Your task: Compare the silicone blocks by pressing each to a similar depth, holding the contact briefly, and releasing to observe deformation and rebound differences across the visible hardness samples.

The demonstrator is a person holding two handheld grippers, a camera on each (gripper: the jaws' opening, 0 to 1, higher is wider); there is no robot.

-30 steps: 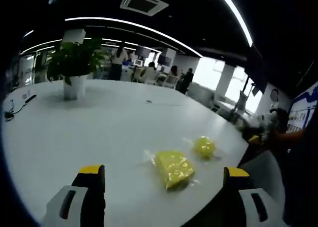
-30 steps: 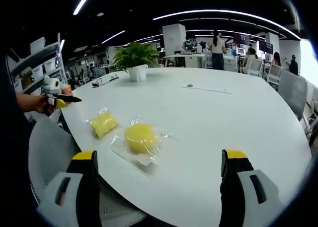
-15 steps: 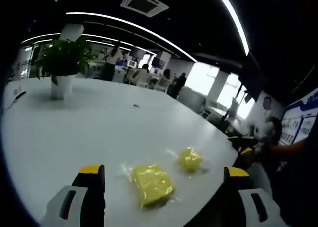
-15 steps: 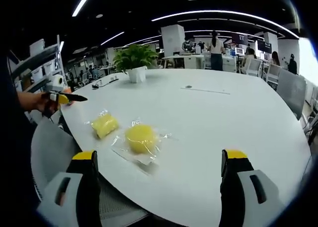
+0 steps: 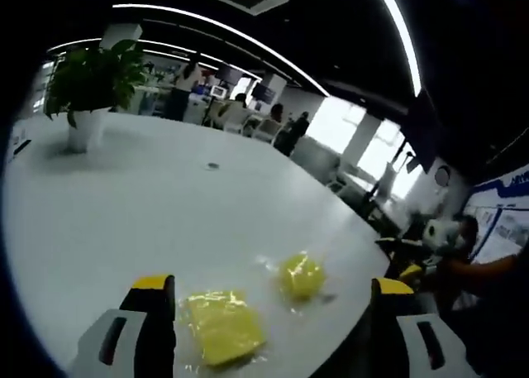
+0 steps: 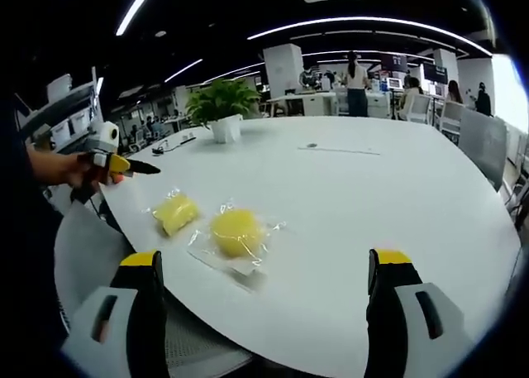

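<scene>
approach step: my left gripper [image 5: 271, 332] and right gripper [image 6: 263, 328], jaws wide, hover off the bagged yellow silicone blocks [image 6: 236, 232]; next i lower onto one.

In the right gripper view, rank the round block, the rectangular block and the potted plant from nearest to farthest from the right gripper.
1. Round block, just ahead, between the jaws.
2. Rectangular block, farther left.
3. Potted plant, far across the table.

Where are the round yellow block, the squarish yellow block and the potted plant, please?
Round yellow block [image 6: 236, 232]: right gripper view, centre of its top.
Squarish yellow block [image 6: 174, 210]: right gripper view, middle of its upper face.
Potted plant [image 6: 226, 128]: right gripper view, front of its white pot.
</scene>
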